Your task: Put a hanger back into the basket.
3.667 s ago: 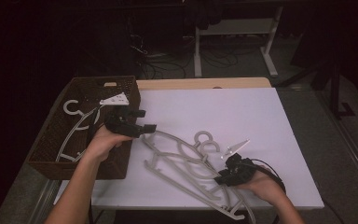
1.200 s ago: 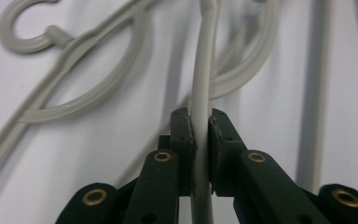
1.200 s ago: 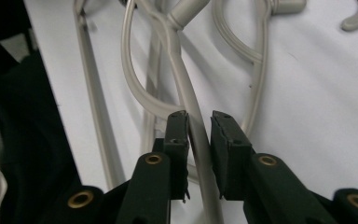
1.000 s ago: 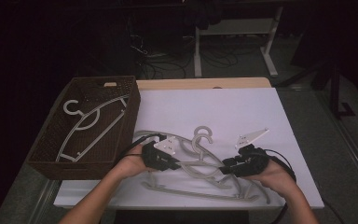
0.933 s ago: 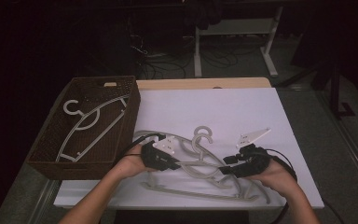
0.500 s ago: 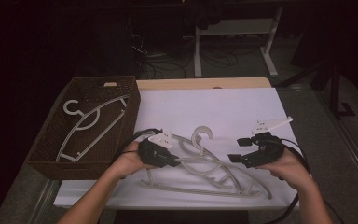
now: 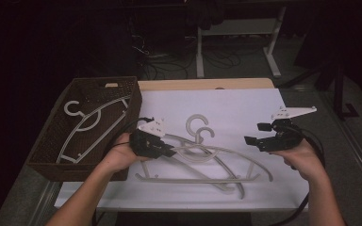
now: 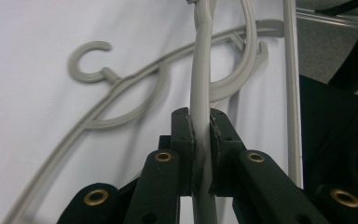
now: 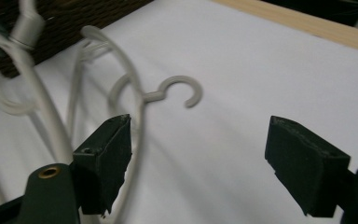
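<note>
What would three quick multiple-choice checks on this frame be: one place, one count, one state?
1. Where is the basket?
A. left of the white mat
B. right of it
C. on the floor

2. How many hangers lie in the basket?
A. none
B. one
C. three

3. How is the left tool?
A. open
B. shut on a hanger
C. shut on nothing

Key: 1 A, it sits at the mat's left edge. 2 B, a single hanger lies inside. 3 B, its jaws clamp a grey hanger arm; the right tool is open.

Dim room, soft shadows, slight blur
</note>
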`<state>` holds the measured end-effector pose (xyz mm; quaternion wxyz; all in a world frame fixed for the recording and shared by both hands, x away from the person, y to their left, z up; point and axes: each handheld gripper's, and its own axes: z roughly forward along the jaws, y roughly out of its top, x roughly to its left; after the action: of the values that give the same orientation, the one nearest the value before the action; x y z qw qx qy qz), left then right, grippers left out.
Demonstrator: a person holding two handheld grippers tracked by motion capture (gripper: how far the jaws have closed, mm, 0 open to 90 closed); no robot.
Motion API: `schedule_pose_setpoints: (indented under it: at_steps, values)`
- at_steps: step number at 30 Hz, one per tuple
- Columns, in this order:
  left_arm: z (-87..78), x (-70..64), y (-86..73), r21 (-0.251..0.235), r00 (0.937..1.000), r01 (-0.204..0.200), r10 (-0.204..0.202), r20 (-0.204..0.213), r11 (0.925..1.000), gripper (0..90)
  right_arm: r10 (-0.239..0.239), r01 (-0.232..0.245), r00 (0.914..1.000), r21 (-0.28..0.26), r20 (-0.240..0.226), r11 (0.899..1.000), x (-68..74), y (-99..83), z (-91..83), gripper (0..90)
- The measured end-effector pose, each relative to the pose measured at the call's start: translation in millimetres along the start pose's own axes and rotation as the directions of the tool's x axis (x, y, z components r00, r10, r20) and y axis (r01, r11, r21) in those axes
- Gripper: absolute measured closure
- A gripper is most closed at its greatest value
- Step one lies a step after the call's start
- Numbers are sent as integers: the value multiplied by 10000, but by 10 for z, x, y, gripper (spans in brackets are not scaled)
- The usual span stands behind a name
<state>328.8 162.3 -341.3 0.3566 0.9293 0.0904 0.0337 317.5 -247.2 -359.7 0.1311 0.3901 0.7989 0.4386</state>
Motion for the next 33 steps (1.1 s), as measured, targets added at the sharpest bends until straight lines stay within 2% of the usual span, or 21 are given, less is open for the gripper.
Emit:
schedule_pose_setpoints:
  at_steps: [4,11,15,18,22,25,28,29,33]
  values:
    - [-177,58,18,-111,9996,138,-141,-237,9998,826,359,-355,9976,-70,592,9993,-129,-33,27,224]
    - [-542,197,73,-455,9957,405,-441,-812,9981,826,837,-842,9902,-1,1114,9964,-290,-181,111,167]
    - [-798,298,120,-732,9888,542,-637,-1346,9958,826,953,-978,9848,101,1455,9952,-323,-265,197,133]
    - [-1003,374,141,-938,9803,669,-829,-1792,9933,825,978,-1015,9839,174,1499,9947,-328,-313,263,72]
    - [-1271,471,122,-1135,9633,825,-1084,-2458,9901,825,919,-984,9831,334,1585,9946,-312,-360,355,16]
    - [-1455,537,51,-1345,9459,1015,-1375,-2940,9857,825,723,-824,9816,503,1769,9953,-288,-376,407,0]
    - [-1619,596,-67,-1543,9266,1248,-1707,-3350,9801,825,665,-766,9822,509,1756,9958,-272,-383,427,0]
    - [-1668,614,-113,-1613,9194,1334,-1828,-3482,9779,825,626,-733,9824,550,1758,9958,-270,-385,432,0]
    - [-1855,677,-324,-1825,8837,1719,-2334,-4057,9681,825,634,-747,9821,577,1775,9955,-263,-388,452,0]
